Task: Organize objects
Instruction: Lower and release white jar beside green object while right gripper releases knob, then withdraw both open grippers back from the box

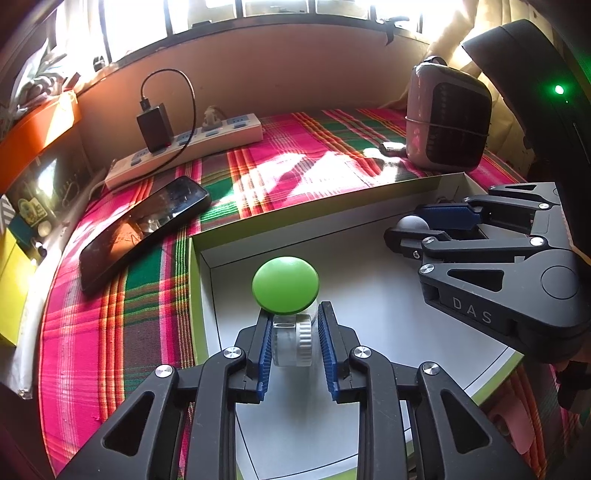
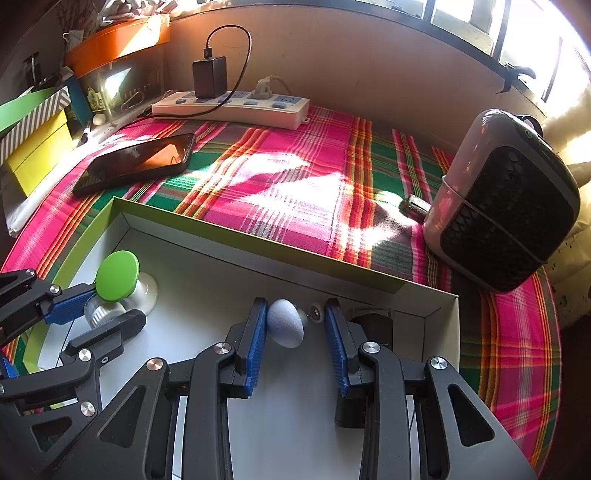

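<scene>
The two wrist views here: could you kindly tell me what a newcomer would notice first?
Probably the bright pink, green and orange plaid cloth covering the table. On it sits a shallow white box with green edging, where the left claw straddles a round green-capped knob and the right claw straddles a pale grey one. A glossy black phone lies on the cloth beyond the box.

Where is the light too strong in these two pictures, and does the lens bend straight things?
Left wrist view: the window is burnt white, sun patches wash out the plaid cloth, and the phone looks curved. Right wrist view: glare at the window, a bright patch on the cloth, and the power strip stays sharp.
</scene>
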`<action>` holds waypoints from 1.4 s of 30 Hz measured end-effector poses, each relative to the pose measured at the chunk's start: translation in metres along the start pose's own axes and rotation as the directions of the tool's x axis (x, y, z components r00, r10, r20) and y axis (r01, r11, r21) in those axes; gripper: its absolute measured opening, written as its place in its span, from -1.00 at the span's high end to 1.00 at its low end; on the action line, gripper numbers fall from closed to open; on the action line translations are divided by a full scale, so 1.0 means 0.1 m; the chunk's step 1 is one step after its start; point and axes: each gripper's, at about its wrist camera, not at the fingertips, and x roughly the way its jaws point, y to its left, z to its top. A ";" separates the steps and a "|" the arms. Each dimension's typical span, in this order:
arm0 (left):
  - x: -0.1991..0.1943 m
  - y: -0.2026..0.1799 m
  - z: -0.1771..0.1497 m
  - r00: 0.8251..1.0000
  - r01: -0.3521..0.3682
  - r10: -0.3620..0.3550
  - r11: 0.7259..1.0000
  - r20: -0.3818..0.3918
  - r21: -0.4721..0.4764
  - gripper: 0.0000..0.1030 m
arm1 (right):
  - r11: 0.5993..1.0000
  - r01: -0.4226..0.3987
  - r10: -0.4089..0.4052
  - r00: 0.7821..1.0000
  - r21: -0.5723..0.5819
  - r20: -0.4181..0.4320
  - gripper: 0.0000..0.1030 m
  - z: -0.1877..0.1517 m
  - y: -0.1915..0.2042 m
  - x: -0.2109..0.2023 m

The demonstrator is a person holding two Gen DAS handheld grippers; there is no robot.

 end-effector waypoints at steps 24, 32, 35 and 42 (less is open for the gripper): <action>-0.10 -0.03 -0.02 1.000 0.007 -0.007 1.000 0.004 -0.006 0.34 | 0.999 -0.004 0.003 0.999 0.033 0.034 -0.03 -0.03 -0.04 -0.17; -0.24 -0.02 -0.07 1.000 0.013 -0.013 1.000 0.024 -0.014 0.33 | 0.998 -0.026 0.021 0.997 0.057 0.076 -0.03 -0.08 -0.04 -0.36; -0.31 -0.03 -0.10 0.999 0.000 0.001 1.000 0.036 -0.010 0.33 | 0.997 -0.036 0.030 0.995 0.068 0.094 -0.03 -0.11 -0.04 -0.45; -0.48 -0.03 -0.17 0.998 0.006 -0.005 1.000 0.060 -0.022 0.33 | 0.993 -0.056 0.042 0.990 0.104 0.131 -0.03 -0.21 -0.07 -0.64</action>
